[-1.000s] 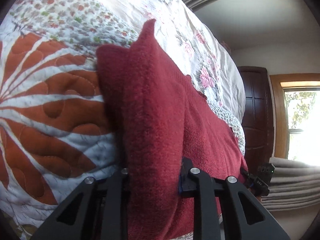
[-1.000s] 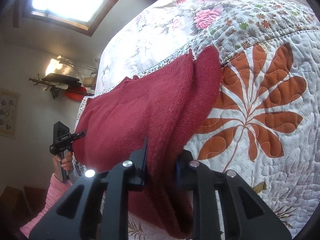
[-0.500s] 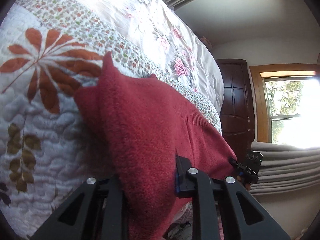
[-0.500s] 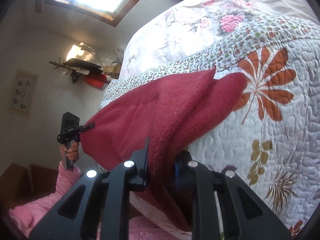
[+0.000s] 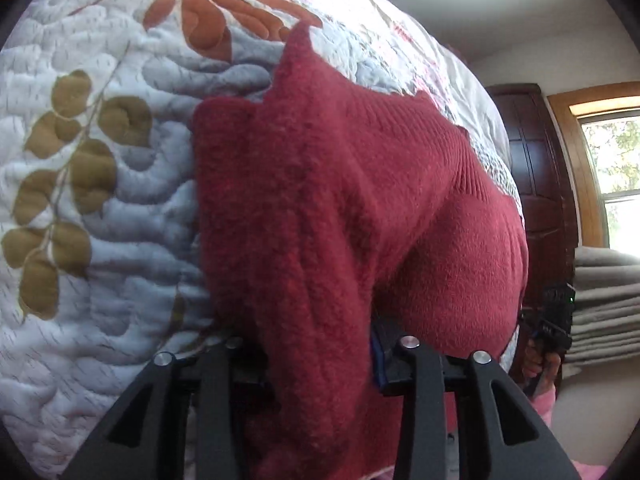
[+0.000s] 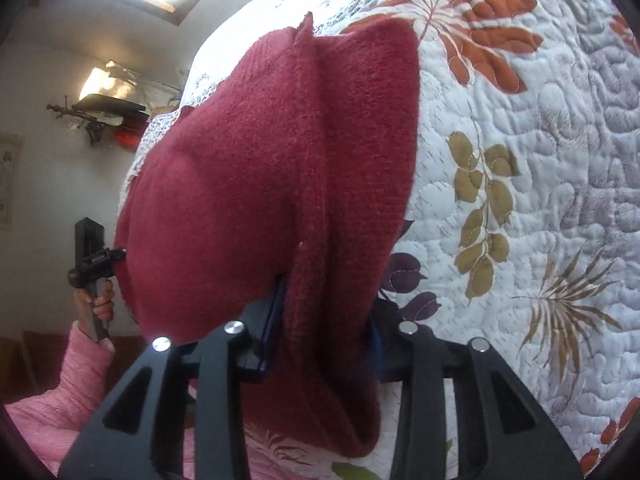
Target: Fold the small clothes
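Left wrist view first: the left claw (image 5: pixel 320 354) is clamped on a thick bunch of the red sweater (image 5: pixel 340 200), whose fuzzy knit fills the space between its fingers. A second ago orange leaf print lay beside the cloth; now olive sprigs of the quilt (image 5: pixel 100 220) show there, so the garment has been drawn back toward the near edge of the bed. Its far end lies on the quilt, the near part lifted and sagging. At the right, against a dark door (image 5: pixel 536 184), the other tool shows small, gripped by a hand (image 5: pixel 540 364).

Right wrist view: the right claw (image 6: pixel 324 332) is likewise closed on a doubled ridge of the sweater (image 6: pixel 260 168), with a loose fold hanging below the fingers. The cloth spans between the two claws; the left claw (image 6: pixel 116 254) bites the opposite corner, held by a hand (image 6: pixel 100 300) in a pink sleeve (image 6: pixel 64 392). Compared with a moment back, more quilt (image 6: pixel 540 200) lies bare beyond the sweater, and the tools sit lower.

I judge the sweater is being dragged and stretched ready for laying flat, so the fold itself is not yet made. Open quilt spreads wide to the right and toward the head of the bed, giving ample room; the near bed edge is close, and the hanging fold could slip over it.
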`<state>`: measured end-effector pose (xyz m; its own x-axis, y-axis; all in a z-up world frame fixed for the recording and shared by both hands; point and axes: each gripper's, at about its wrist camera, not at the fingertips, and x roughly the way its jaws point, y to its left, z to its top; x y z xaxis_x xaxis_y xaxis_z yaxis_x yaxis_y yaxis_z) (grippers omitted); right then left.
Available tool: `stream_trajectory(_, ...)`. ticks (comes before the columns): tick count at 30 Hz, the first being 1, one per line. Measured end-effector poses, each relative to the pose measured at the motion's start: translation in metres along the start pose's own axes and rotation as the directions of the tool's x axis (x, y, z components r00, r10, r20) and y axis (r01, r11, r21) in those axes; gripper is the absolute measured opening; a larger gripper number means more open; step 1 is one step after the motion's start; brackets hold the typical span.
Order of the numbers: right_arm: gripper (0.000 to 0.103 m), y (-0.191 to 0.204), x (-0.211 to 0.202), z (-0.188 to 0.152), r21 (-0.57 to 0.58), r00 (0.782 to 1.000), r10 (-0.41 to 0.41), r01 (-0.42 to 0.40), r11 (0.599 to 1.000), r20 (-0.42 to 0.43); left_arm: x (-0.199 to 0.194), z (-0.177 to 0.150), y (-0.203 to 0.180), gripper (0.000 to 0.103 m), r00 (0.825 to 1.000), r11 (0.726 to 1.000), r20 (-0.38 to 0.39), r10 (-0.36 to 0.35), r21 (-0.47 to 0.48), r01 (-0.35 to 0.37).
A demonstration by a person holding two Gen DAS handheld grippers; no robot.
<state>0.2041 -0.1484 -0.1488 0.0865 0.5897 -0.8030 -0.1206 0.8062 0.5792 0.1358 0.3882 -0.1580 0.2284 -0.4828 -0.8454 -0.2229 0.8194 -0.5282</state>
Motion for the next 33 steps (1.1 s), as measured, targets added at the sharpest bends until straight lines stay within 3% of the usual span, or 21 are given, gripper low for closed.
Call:
stream_trajectory(3,0.042,0.010,-0.023,-0.001,-0.037,0.998,-0.056,0.057,0.998,0.041,-0.016,-0.001,-0.009,0.045,0.999,0.999,0.032,0.026,0.028,-0.027)
stream_trajectory(6,0.060,0.014,-0.059,0.000,-0.061,0.990,-0.056,0.064,0.996,0.128,-0.050,-0.002,-0.011,0.055,0.995,0.998,0.096,0.025,0.052,-0.030)
stream_trajectory(10,0.068,0.027,-0.082,0.027,-0.107,0.977,-0.071,0.094,0.990,0.200,-0.072,0.017,-0.005,0.062,0.986,0.999,0.164,0.033,0.025,-0.038)
stream_trajectory(15,0.069,0.042,-0.063,0.077,-0.141,0.981,-0.087,0.113,0.984,0.176,-0.046,0.056,-0.001,0.067,0.991,0.998,0.127,-0.049,-0.021,0.052)
stream_trajectory(18,0.071,0.045,-0.039,0.102,-0.154,0.973,-0.179,0.201,0.967,0.146,-0.025,0.069,-0.005,0.075,0.994,0.998,0.097,-0.045,-0.030,0.049)
stream_trajectory(20,0.072,0.040,-0.022,0.111,-0.143,0.976,-0.189,0.204,0.969,0.110,-0.021,0.072,-0.011,0.075,0.995,0.999,0.090,-0.035,-0.019,0.037)
stream_trajectory(21,0.072,0.038,-0.010,0.117,-0.132,0.980,-0.179,0.189,0.973,0.083,-0.020,0.073,-0.016,0.070,0.996,1.000,0.087,-0.027,-0.003,0.027)
stream_trajectory(22,0.072,0.034,-0.003,0.120,-0.123,0.983,-0.174,0.181,0.976,0.064,-0.021,0.072,-0.021,0.053,0.996,1.000,0.085,-0.011,0.018,0.010)
stream_trajectory(23,0.071,0.031,0.006,0.122,-0.123,0.983,-0.176,0.181,0.976,0.050,-0.019,0.074,-0.028,0.046,0.997,0.999,0.081,0.011,0.041,-0.014)
stream_trajectory(26,0.044,0.038,0.010,0.119,-0.153,0.987,-0.157,0.162,0.975,0.045,-0.019,0.077,-0.037,0.020,0.998,0.999,0.070,-0.006,0.051,0.003)
stream_trajectory(27,0.026,0.042,0.007,0.118,-0.155,0.990,-0.134,0.139,0.978,0.045,-0.023,0.075,-0.038,0.014,0.997,0.998,0.075,-0.028,0.049,0.025)
stream_trajectory(28,0.011,0.046,0.003,0.118,-0.160,0.989,-0.138,0.146,0.976,0.057,-0.028,0.074,-0.041,0.012,0.995,0.998,0.092,-0.047,0.052,0.042)
stream_trajectory(31,0.007,0.055,-0.020,0.116,-0.173,0.990,-0.073,0.094,0.980,0.122,-0.052,0.070,-0.059,0.008,0.974,0.991,0.198,-0.112,0.099,0.094)
stream_trajectory(33,0.007,0.064,-0.042,0.110,-0.206,0.980,-0.016,0.058,0.977,0.201,-0.076,0.063,-0.075,0.008,0.935,0.975,0.303,-0.186,0.178,0.136)
